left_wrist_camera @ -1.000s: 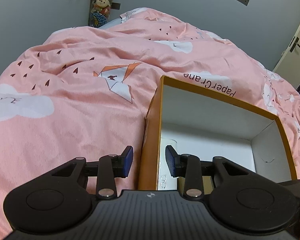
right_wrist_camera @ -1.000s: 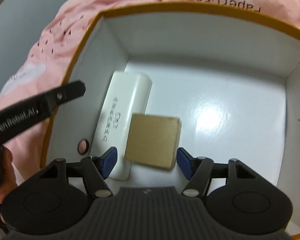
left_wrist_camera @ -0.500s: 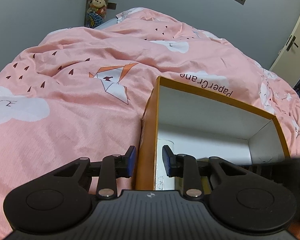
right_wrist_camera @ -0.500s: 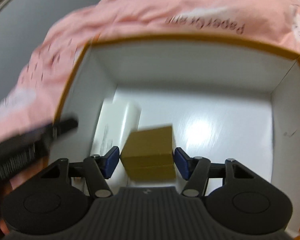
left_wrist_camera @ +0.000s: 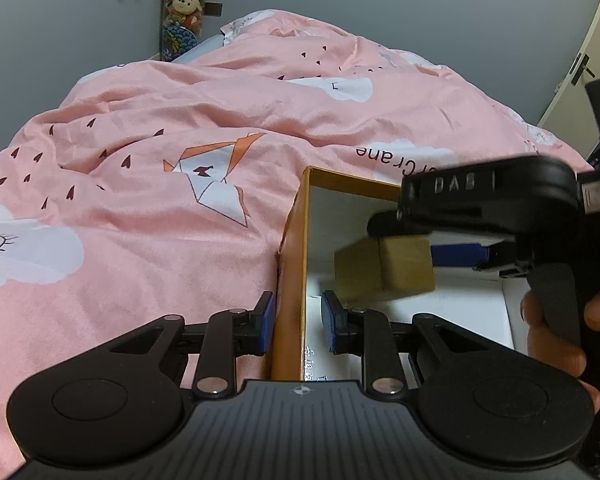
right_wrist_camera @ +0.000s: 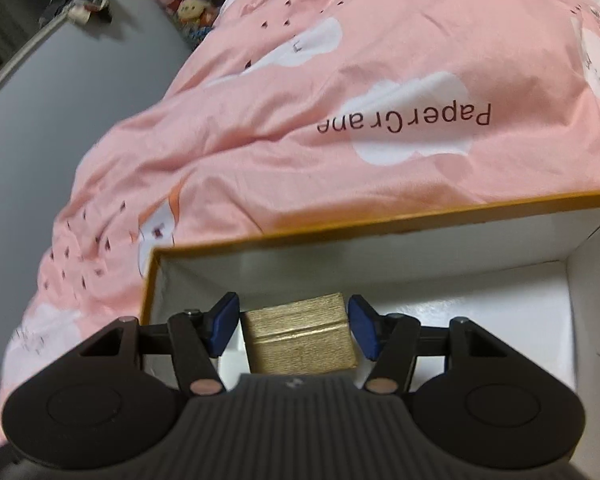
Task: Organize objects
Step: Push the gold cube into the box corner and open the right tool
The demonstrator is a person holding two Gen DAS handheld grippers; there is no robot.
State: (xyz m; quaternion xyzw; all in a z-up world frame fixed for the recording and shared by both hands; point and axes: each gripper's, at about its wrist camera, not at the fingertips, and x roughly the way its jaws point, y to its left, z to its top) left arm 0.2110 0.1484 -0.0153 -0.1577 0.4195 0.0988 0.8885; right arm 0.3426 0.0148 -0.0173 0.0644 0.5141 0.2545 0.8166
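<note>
An orange box [left_wrist_camera: 352,184] with a white inside lies open on the bed. My left gripper [left_wrist_camera: 296,320] straddles its left wall [left_wrist_camera: 290,280]. The jaws are closing: the left pad is against the orange outer face and the right pad stands a little off the white inner face. My right gripper [right_wrist_camera: 294,328] is shut on a small brown cardboard block [right_wrist_camera: 300,336] and holds it above the box floor. In the left wrist view the block [left_wrist_camera: 404,268] hangs inside the box under that gripper's black body, with a hand [left_wrist_camera: 556,340] on the handle.
A rumpled pink duvet [left_wrist_camera: 160,200] with clouds and a paper-crane print surrounds the box [right_wrist_camera: 380,224]. Plush toys [left_wrist_camera: 180,4] hang at the far grey wall. A door with a handle [left_wrist_camera: 580,68] is at the far right.
My right gripper closed on the cardboard block, lifted it off the box floor and tipped upward. My left jaws narrowed around the box's left wall.
</note>
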